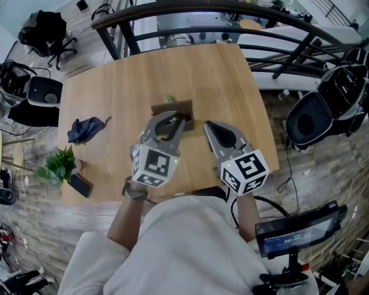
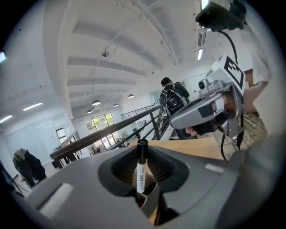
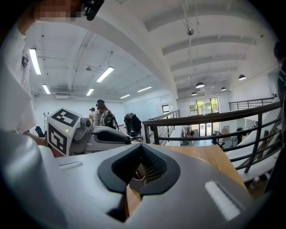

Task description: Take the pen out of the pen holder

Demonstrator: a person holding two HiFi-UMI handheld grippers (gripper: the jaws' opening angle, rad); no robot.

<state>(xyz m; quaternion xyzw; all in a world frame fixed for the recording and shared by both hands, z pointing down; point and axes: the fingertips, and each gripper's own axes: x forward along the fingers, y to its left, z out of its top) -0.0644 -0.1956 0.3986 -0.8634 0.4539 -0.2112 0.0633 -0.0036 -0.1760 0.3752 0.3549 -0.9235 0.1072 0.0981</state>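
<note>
A pen (image 2: 140, 178) with a black cap and a white barrel stands upright between the jaws of my left gripper (image 2: 144, 166), which is shut on it. In the head view the left gripper (image 1: 176, 120) reaches to the near edge of the brown pen holder (image 1: 173, 108) on the wooden table (image 1: 115, 86); something small and green (image 1: 168, 99) shows just beyond the holder. My right gripper (image 1: 209, 125) hovers to the right of the holder, and its jaws (image 3: 140, 172) are shut on nothing. Whether the pen's lower end is still inside the holder is hidden.
A dark blue cloth (image 1: 86, 129) lies on the left of the table, with a small green plant (image 1: 57, 164) and a phone (image 1: 81, 184) near the front left corner. A black railing (image 1: 230, 11) runs behind the table, and black chairs (image 1: 328, 109) stand to the right.
</note>
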